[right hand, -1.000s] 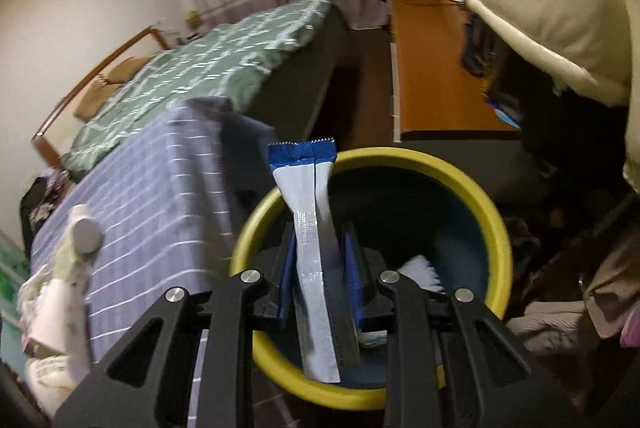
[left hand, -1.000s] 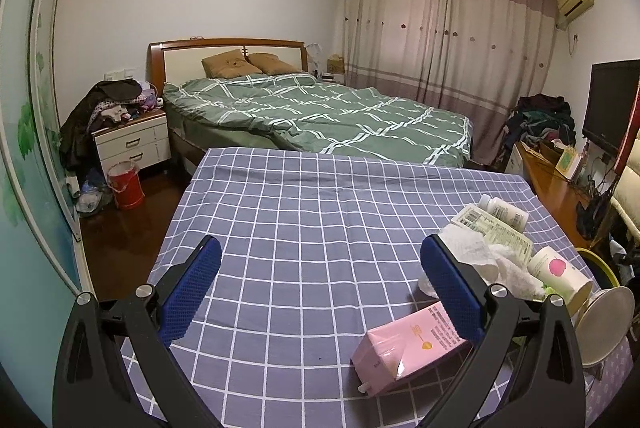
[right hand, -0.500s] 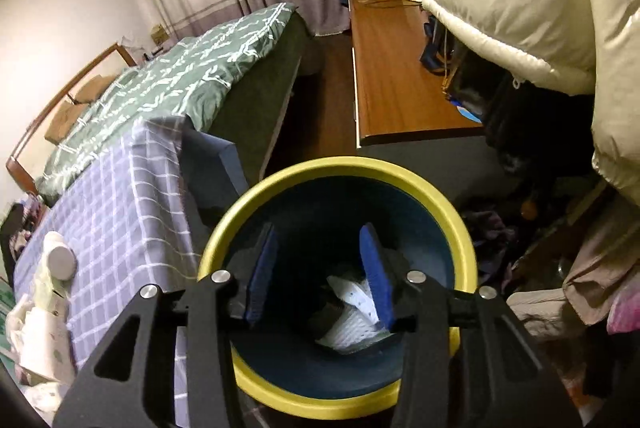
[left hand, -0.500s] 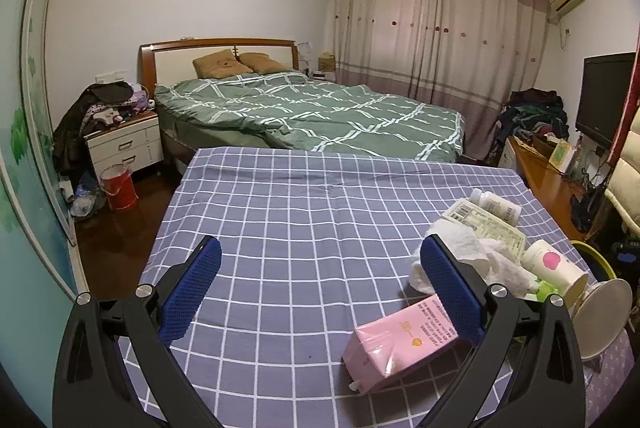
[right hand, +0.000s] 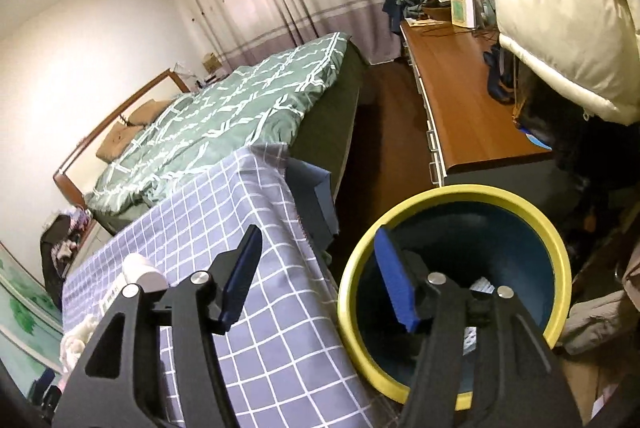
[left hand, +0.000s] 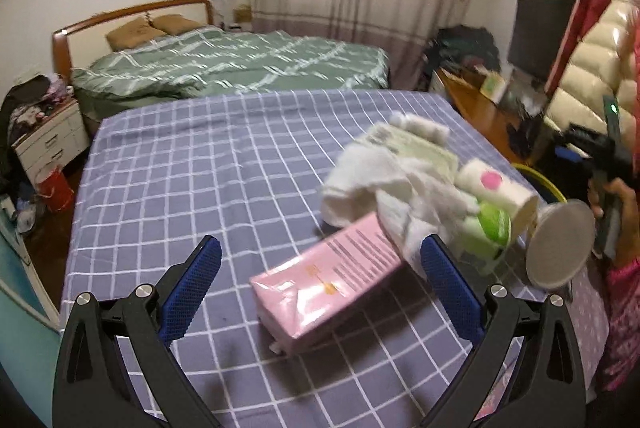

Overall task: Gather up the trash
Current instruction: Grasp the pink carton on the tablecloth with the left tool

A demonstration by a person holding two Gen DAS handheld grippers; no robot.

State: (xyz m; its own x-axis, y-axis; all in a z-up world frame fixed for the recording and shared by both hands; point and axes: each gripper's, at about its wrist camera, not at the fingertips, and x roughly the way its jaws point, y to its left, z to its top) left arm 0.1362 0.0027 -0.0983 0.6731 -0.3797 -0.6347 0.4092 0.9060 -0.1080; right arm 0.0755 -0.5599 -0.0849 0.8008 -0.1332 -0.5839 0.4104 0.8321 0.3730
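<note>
In the left wrist view my left gripper (left hand: pixel 320 280) is open and empty, with a pink carton (left hand: pixel 328 280) lying on the checked tablecloth (left hand: pixel 192 179) between its fingers. Behind the carton lie crumpled white tissue (left hand: pixel 380 187), a paper cup with a pink dot (left hand: pixel 496 189), a green-lidded cup (left hand: pixel 492 228) and a printed packet (left hand: pixel 416 149). In the right wrist view my right gripper (right hand: pixel 320 272) is open and empty, above the table edge and the yellow-rimmed blue bin (right hand: pixel 456 284). White wrappers (right hand: pixel 480 288) lie in the bin.
A round mirror (left hand: pixel 560 242) stands at the table's right edge. A green bed (left hand: pixel 224 63) is behind the table. A wooden desk (right hand: pixel 464 99) and a white puffy jacket (right hand: pixel 560 7) are right of the bin. The bin's rim (left hand: pixel 540 179) shows past the table.
My right gripper let go of the blue-and-silver wrapper into the bin, opened wide and drew back toward the table. My left gripper moved right so the pink carton sits between its fingers.
</note>
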